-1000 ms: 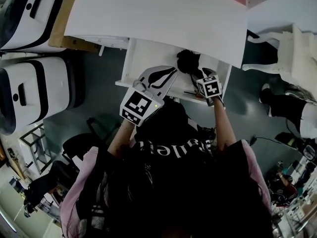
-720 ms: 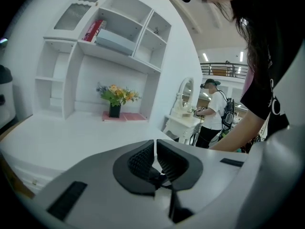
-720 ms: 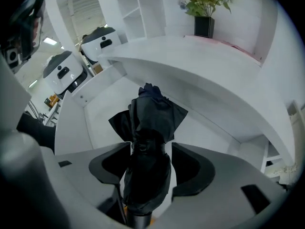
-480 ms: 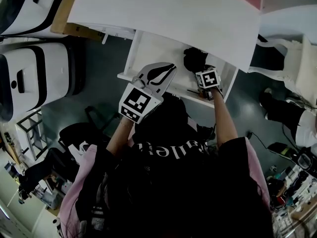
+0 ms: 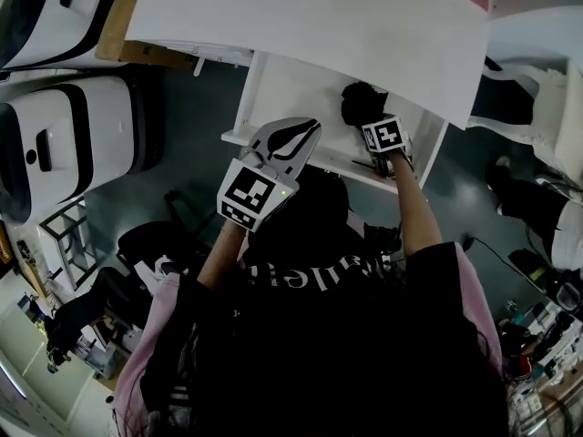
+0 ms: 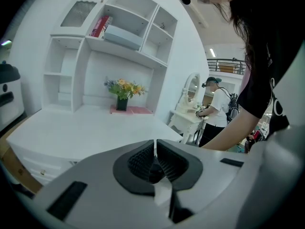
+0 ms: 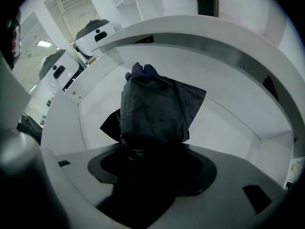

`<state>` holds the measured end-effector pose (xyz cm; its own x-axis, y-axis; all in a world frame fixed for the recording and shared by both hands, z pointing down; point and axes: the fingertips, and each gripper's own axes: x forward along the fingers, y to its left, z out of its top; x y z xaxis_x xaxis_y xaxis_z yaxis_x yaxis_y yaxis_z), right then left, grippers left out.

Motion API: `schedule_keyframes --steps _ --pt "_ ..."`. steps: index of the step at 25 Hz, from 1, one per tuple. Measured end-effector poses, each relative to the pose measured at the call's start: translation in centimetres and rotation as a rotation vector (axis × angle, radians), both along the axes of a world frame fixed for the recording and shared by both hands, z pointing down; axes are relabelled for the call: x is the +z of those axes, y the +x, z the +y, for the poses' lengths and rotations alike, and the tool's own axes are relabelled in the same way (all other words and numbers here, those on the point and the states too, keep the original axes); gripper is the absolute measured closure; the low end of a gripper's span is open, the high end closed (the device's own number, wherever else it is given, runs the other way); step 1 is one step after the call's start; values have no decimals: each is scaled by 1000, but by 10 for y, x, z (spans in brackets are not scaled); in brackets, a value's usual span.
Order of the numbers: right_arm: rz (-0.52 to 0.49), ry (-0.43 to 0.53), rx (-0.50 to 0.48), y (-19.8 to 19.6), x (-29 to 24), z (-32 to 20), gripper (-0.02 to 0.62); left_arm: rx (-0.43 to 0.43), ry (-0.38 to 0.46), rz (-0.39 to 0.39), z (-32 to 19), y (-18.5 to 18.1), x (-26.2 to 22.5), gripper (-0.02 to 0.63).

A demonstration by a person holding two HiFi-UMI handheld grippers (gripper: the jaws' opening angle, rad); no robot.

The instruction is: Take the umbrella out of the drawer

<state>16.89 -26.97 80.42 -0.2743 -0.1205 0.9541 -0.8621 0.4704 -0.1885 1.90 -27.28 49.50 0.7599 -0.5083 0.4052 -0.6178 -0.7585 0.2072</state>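
Observation:
A black folded umbrella point(image 5: 358, 101) lies in the open white drawer point(image 5: 278, 89) under the desk top, near its right end. My right gripper point(image 5: 371, 119) points steeply down into the drawer over the umbrella. In the right gripper view the umbrella point(image 7: 155, 104) fills the gap of the right gripper point(image 7: 152, 162), whose jaws are opening around its near end. My left gripper point(image 5: 308, 127) hovers over the drawer's front left part. In the left gripper view the left gripper point(image 6: 155, 149) is shut and holds nothing.
The white desk top point(image 5: 301, 16) overhangs the back of the drawer. Two white rounded machines point(image 5: 64, 153) stand on the floor to the left. White furniture point(image 5: 547, 107) is at the right. A shelf unit with a flower pot point(image 6: 122, 101) rises behind the desk; another person point(image 6: 219, 106) stands far off.
My right gripper has sunk deeper into the drawer, onto the umbrella. The left gripper has dipped a little over the drawer front.

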Motion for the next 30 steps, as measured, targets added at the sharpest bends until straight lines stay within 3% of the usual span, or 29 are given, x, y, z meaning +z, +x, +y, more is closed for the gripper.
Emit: schedule_keyframes --steps 11,15,18,23,30 --pt "72 58 -34 -3 -12 -1 318 3 -1 -24 6 -10 1 581" --pt "101 66 -124 -5 -26 4 318 -12 -7 -38 11 -20 3 581" --pt "62 115 -214 -19 -46 4 318 -44 -5 -34 12 -26 0 581" --pt "55 172 -271 -24 -87 9 318 -78 -7 -29 14 -30 -7 581" --pt "-77 277 -164 -38 -166 15 318 -39 15 -5 24 -17 -17 581"
